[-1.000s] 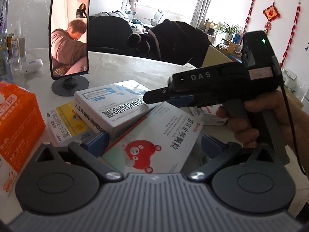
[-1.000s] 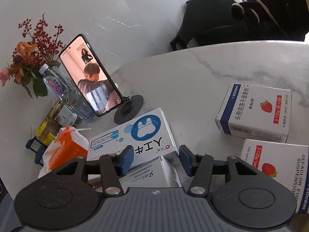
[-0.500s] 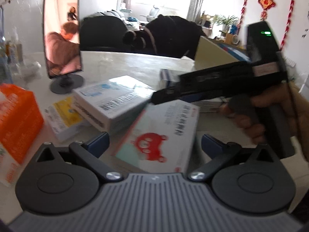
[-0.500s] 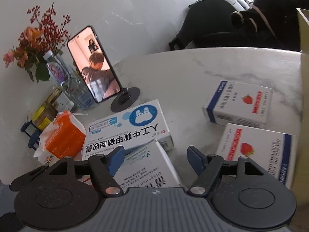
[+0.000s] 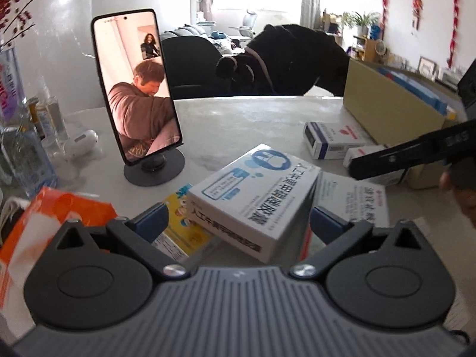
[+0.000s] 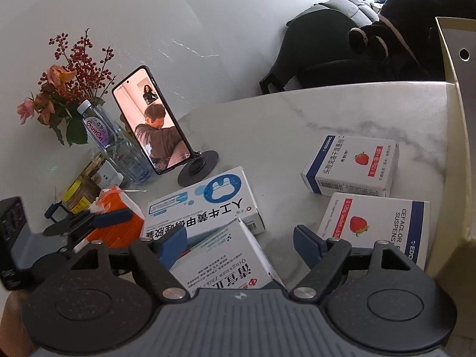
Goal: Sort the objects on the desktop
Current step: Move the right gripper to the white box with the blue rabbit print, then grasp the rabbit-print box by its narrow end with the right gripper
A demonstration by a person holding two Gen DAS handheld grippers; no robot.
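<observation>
Your left gripper (image 5: 238,220) has its jaws wide, w/ the near corner of the blue-and-white rabbit-logo box (image 5: 255,196) sitting between the pads but nothing pressing on it. That box lies tilted, resting partly on a yellow box (image 5: 181,229) to its left and on a white box w/ red print (image 6: 226,258) to its right. Your right gripper (image 6: 239,242) is opening its jaws; the white red-print box lies between them, pads not touching it. Two strawberry boxes sit to the right on the marble desk (image 6: 282,125): one farther back (image 6: 351,163), one nearer (image 6: 374,226), both just beside the tall cream carton (image 6: 458,136). On the left: an orange tissue pack (image 5: 50,223), a phone on a round stand (image 5: 136,89), a water bottle (image 6: 110,142) holding flowers, and small jars (image 6: 80,190) by the wall. The right gripper's body shows at the right edge of the left view, a bit of your hand (image 5: 464,196) on it.
</observation>
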